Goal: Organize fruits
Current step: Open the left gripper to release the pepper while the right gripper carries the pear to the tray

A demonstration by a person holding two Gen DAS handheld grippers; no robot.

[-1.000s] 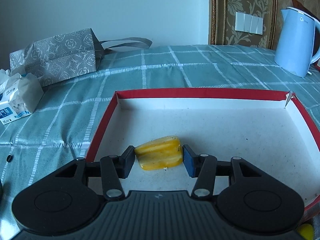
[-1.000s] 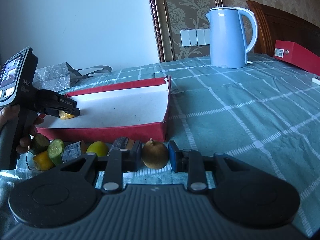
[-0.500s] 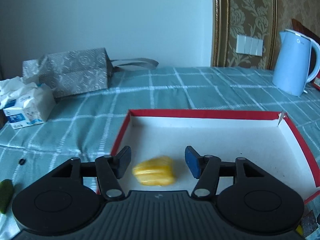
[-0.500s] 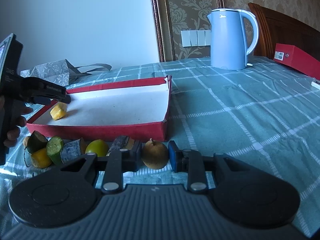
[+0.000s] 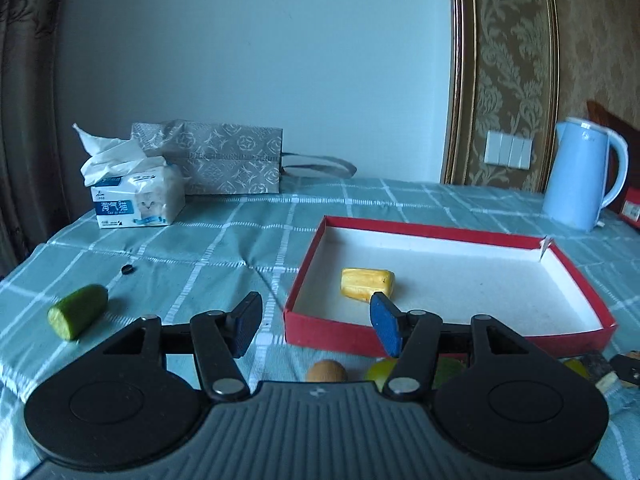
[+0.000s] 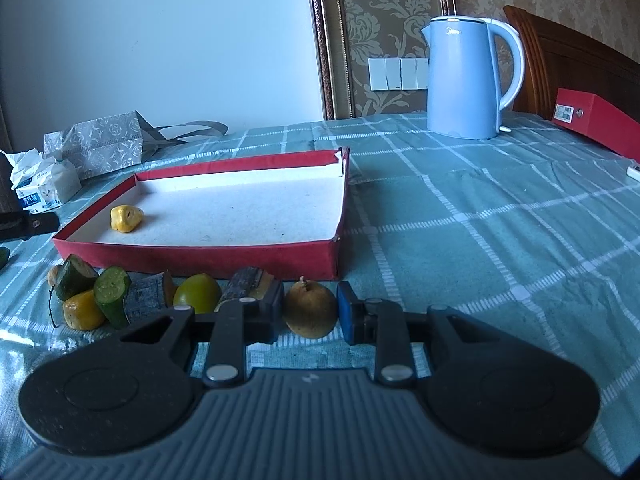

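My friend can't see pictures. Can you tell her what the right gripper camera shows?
The open right gripper sits around a brownish pear on a checked tablecloth. Behind it, a red box holds one yellow fruit piece, with more fruit pieces lined up outside.

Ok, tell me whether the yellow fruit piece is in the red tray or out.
In. The yellow fruit piece lies on the red tray's white floor, alone.
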